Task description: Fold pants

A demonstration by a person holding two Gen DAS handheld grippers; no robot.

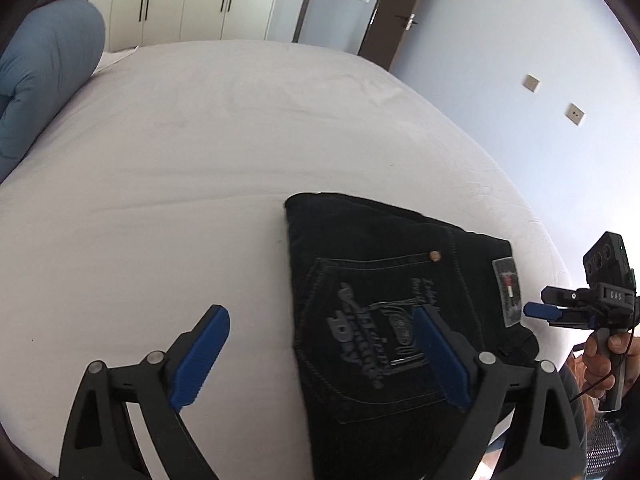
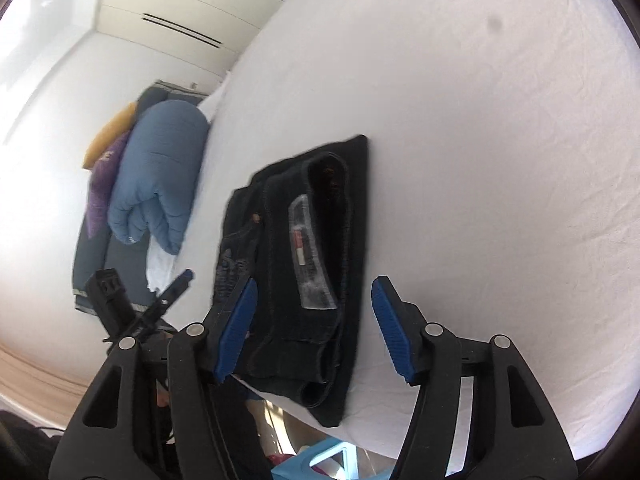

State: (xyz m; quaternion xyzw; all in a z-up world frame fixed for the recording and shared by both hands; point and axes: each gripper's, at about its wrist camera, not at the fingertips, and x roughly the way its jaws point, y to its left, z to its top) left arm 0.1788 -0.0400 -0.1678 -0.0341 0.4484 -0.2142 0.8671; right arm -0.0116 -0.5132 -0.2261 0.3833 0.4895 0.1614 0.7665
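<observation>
A: One pair of black denim pants [image 1: 384,304], folded into a compact bundle, lies on the white bed sheet [image 1: 200,140] near the bed's edge. From the left wrist view, where does it sit against the left gripper [image 1: 320,356]?

B: Below and ahead of it. The right-hand blue pad overlaps the back pocket with its grey embroidered lettering; the other pad hangs over bare sheet. The jaws stand wide apart and grip nothing.

A: And the right gripper [image 2: 316,328]?

B: Its jaws are spread too, with the waistband end of the bundle and its clear size sticker [image 2: 312,256] seen between the pads. Neither pad presses on the cloth.

A: The room?

B: A rolled blue quilt [image 2: 156,176] lies at the head of the bed, with purple and mustard cushions beside it. White wardrobe doors [image 1: 192,0] with dark slim handles stand behind, beside a pale blue wall [image 1: 500,60] and a dark door frame.
</observation>
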